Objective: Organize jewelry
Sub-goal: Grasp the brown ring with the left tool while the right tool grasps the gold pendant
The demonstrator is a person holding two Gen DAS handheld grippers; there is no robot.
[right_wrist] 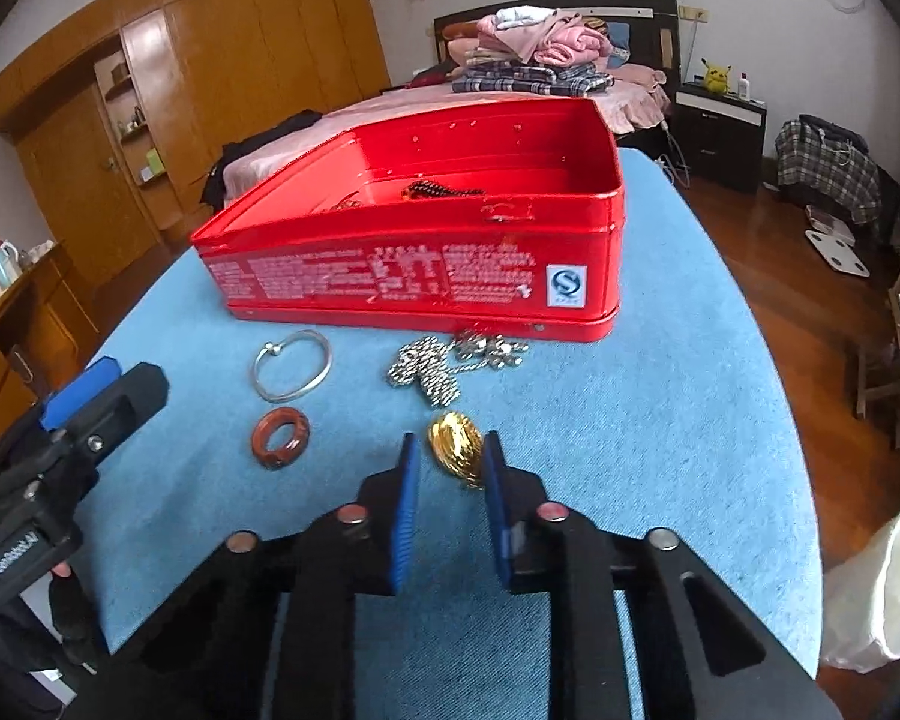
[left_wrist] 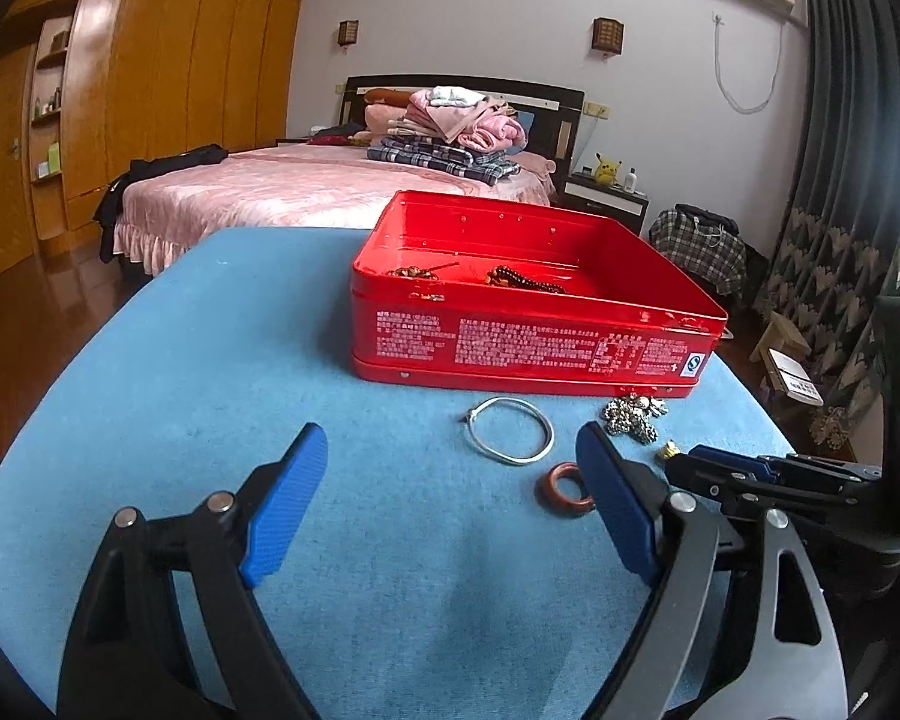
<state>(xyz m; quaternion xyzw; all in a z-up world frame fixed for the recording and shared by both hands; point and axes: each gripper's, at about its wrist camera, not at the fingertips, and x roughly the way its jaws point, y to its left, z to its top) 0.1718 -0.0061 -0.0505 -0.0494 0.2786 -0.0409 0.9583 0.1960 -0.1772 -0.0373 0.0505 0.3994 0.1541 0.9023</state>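
An open red tin box (left_wrist: 534,324) (right_wrist: 420,276) stands on the blue table, with dark bead strings (left_wrist: 522,279) (right_wrist: 438,191) inside. In front of it lie a silver bangle (left_wrist: 513,461) (right_wrist: 268,349), a red-brown ring (left_wrist: 546,489) (right_wrist: 261,441) and a pile of silver chain (left_wrist: 630,417) (right_wrist: 432,372). My right gripper (right_wrist: 450,450) (left_wrist: 684,459) is closed narrow on a gold ornament (right_wrist: 456,447) (left_wrist: 669,451), which rests on the cloth between its fingertips. My left gripper (left_wrist: 450,435) (right_wrist: 102,396) stands wide open over bare cloth, its right finger beside the ring.
The blue table cloth (left_wrist: 210,420) ends at rounded edges, with wooden floor below. A white bag (right_wrist: 882,588) sits off the right edge. A bed with folded clothes (left_wrist: 450,126) lies behind the box. A gloved hand (right_wrist: 66,594) holds the left gripper.
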